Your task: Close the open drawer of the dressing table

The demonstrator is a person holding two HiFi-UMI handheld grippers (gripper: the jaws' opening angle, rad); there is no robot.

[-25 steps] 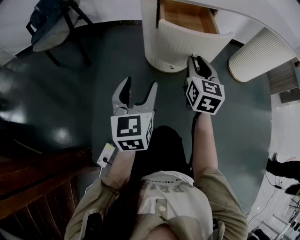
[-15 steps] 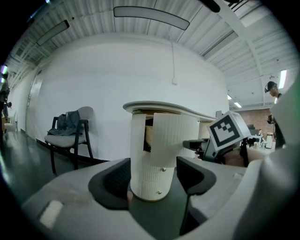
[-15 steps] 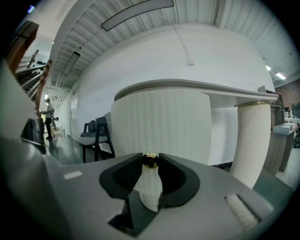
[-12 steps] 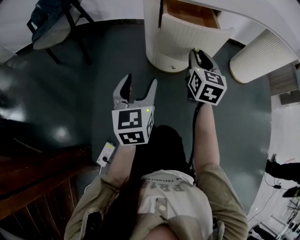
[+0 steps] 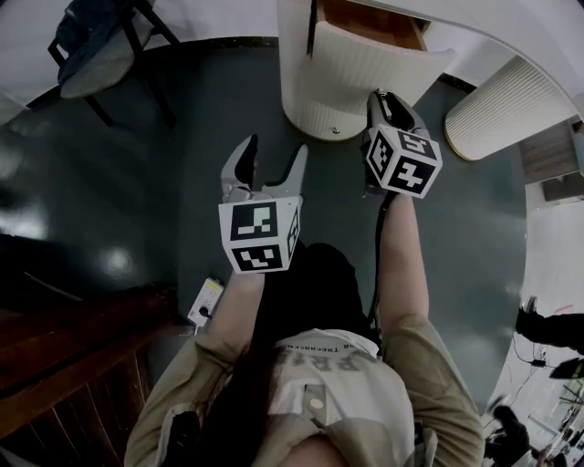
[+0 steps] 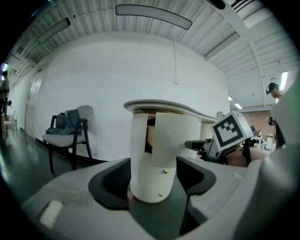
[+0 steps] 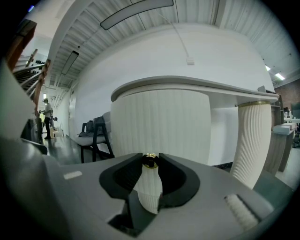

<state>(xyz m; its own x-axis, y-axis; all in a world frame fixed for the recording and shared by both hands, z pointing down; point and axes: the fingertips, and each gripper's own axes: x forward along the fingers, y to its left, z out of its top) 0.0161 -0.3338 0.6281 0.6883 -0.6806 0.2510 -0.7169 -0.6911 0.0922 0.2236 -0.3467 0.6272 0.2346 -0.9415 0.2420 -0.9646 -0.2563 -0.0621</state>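
Note:
The dressing table's drawer (image 5: 370,64) stands pulled out, its ribbed white front facing me and the wooden inside (image 5: 365,20) showing. My right gripper (image 5: 384,97) reaches the drawer front, and in the right gripper view it (image 7: 150,161) is shut on the small gold knob (image 7: 150,160) of the drawer front (image 7: 161,119). My left gripper (image 5: 275,157) hangs open over the dark floor, short of the table's ribbed pedestal (image 6: 152,180). Nothing lies between the fingers of the left gripper (image 6: 154,174).
A chair (image 5: 100,50) with clothing on it stands at the back left. A second ribbed white pedestal (image 5: 502,100) stands to the right. A small white adapter (image 5: 206,299) lies on the floor by my left arm. Dark wooden steps (image 5: 64,365) fill the lower left.
Both grippers have shifted a little toward the dressing table. The drawer front sits slightly further in, the right gripper still on its knob.

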